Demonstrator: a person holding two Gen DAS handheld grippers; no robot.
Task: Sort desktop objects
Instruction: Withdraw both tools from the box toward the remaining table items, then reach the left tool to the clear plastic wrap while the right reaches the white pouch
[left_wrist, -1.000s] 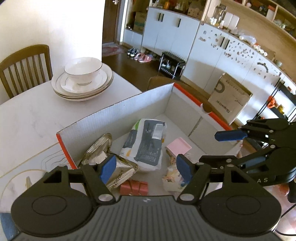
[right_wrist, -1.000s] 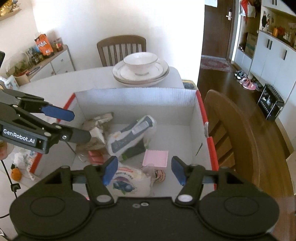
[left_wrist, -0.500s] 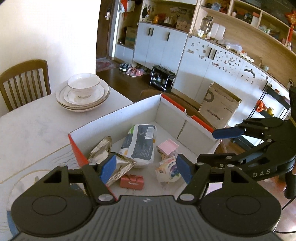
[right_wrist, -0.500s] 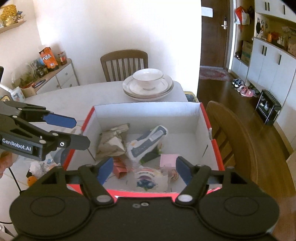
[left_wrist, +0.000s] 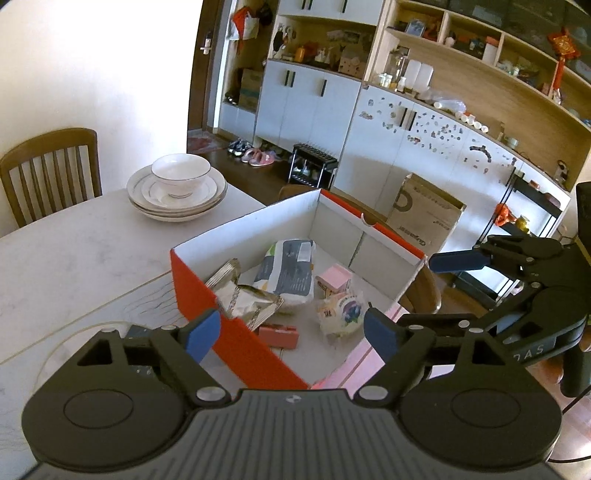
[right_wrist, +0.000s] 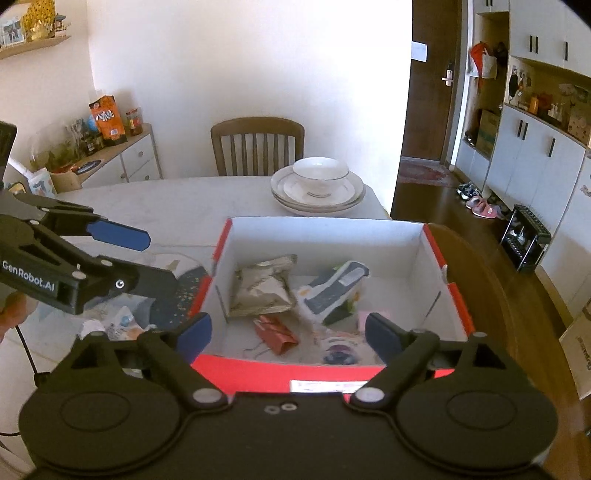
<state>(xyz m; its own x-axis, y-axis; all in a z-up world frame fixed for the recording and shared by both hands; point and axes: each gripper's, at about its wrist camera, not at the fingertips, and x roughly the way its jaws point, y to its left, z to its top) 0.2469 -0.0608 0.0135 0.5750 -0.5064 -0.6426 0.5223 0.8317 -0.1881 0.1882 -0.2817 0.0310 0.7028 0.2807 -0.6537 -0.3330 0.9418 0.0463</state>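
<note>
A red cardboard box with white inner walls (left_wrist: 236, 332) (right_wrist: 321, 232) stands on the table. Inside lie a silver foil packet (left_wrist: 247, 302) (right_wrist: 262, 288), a white and grey pouch (left_wrist: 288, 273) (right_wrist: 332, 288), a pink block (left_wrist: 334, 277), a small red packet (left_wrist: 277, 335) (right_wrist: 275, 334) and a round white bag with a blueberry print (left_wrist: 341, 314) (right_wrist: 338, 349). My left gripper (left_wrist: 291, 332) is open and empty above the box's near left corner; it also shows in the right wrist view (right_wrist: 136, 258). My right gripper (right_wrist: 288, 334) is open and empty above the box's front edge; it also shows in the left wrist view (left_wrist: 439, 288).
A stack of white plates with a bowl (left_wrist: 177, 188) (right_wrist: 317, 188) sits at the table's far end. Wooden chairs (right_wrist: 258, 146) (right_wrist: 498, 295) stand behind and to the right. Loose wrappers and a dark patterned item (right_wrist: 184, 291) lie left of the box.
Both grippers have pulled up and back from inside the box, so the whole box and more of the room show. Both stay open and empty.
</note>
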